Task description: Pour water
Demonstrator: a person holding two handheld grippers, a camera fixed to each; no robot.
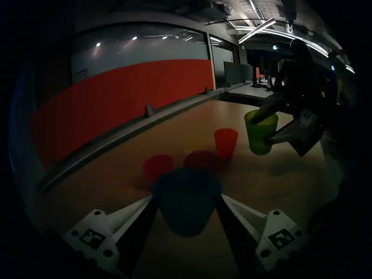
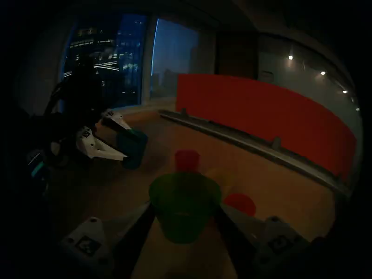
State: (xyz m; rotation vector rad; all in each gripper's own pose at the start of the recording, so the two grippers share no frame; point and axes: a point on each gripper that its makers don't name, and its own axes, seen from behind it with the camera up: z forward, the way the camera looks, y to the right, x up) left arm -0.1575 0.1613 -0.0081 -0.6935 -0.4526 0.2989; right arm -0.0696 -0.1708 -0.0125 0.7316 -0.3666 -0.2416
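My left gripper [image 1: 187, 199] is shut on a dark blue cup [image 1: 186, 215], held upright above the wooden table [image 1: 260, 186]. Off to the right, my right gripper [image 1: 269, 126] holds a green cup [image 1: 260, 134] in the air, roughly upright. In the right gripper view the green cup [image 2: 185, 211] sits between the right gripper's [image 2: 185, 200] fingers. Its inside is too dark to show water. Farther left, the left gripper [image 2: 127, 143] clamps the blue cup [image 2: 134, 148].
Three reddish cups stand on the table between the grippers: an orange-red one [image 1: 226, 142], a red one [image 1: 158, 166] and a darker one [image 1: 201, 159]. A metal rail [image 1: 139, 123] and a red wall panel [image 1: 130, 93] border the table. A person's dark figure [image 2: 76, 102] stands behind.
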